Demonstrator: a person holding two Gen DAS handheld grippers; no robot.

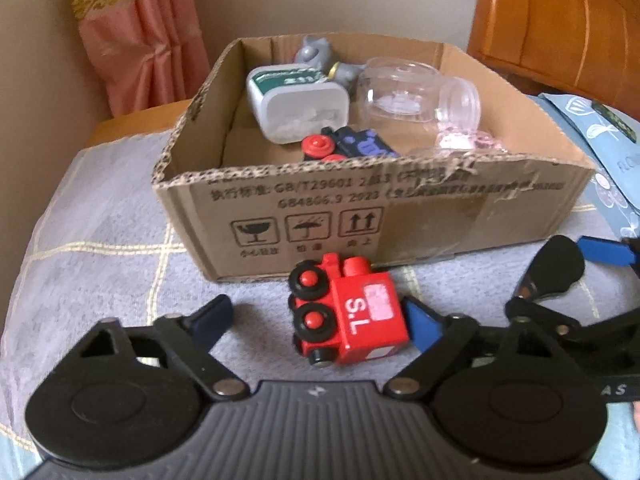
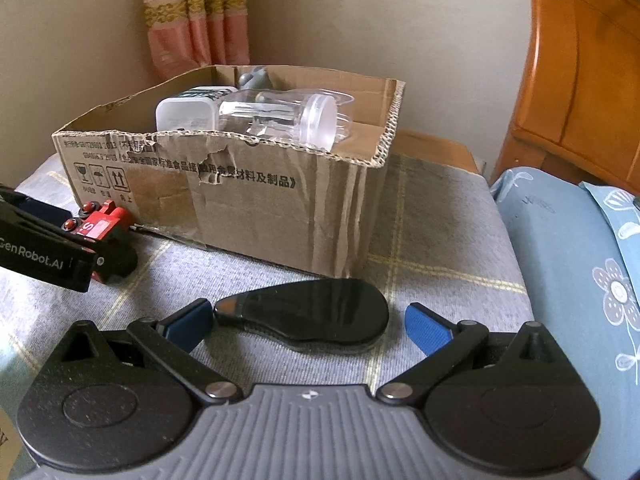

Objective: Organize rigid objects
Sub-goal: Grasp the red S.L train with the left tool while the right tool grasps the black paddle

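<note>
The red toy train (image 1: 347, 311) lies on its side on the grey checked cloth (image 1: 100, 240), just in front of the cardboard box (image 1: 400, 208), with its black wheels turned toward the left and the white letters "S.L" on the face that points up. The left gripper (image 1: 320, 322) sits low around it with its blue-padded fingers (image 1: 420, 324) spread wide: the right pad is touching or all but touching the train's right end, while the left pad stands clear of the wheels, so the toy is between the fingers but not clamped. In the right wrist view the same train (image 2: 102, 226) shows at the far left, partly hidden behind the black body of the left gripper. The right gripper (image 2: 308, 328) is also spread wide, and between its fingers (image 2: 430, 330) a flat, glossy black teardrop-shaped object (image 2: 312, 316) lies on the cloth close to the box's near corner; its narrow end comes just beside the left pad, and the right pad stands apart from it. Inside the box are a white tub with a green label (image 1: 298, 100) lying tipped over, a grey figurine (image 1: 316, 54) behind it, a clear plastic jar (image 1: 400, 90) on its side with its lid toward the right, and a dark blue toy car with red wheels (image 1: 348, 148) near the front wall. A light blue flowered pillow (image 2: 580, 280) lies to the right of the cloth, with a wooden headboard (image 2: 580, 80) behind it and a pink curtain (image 1: 140, 32) in the corner.
</note>
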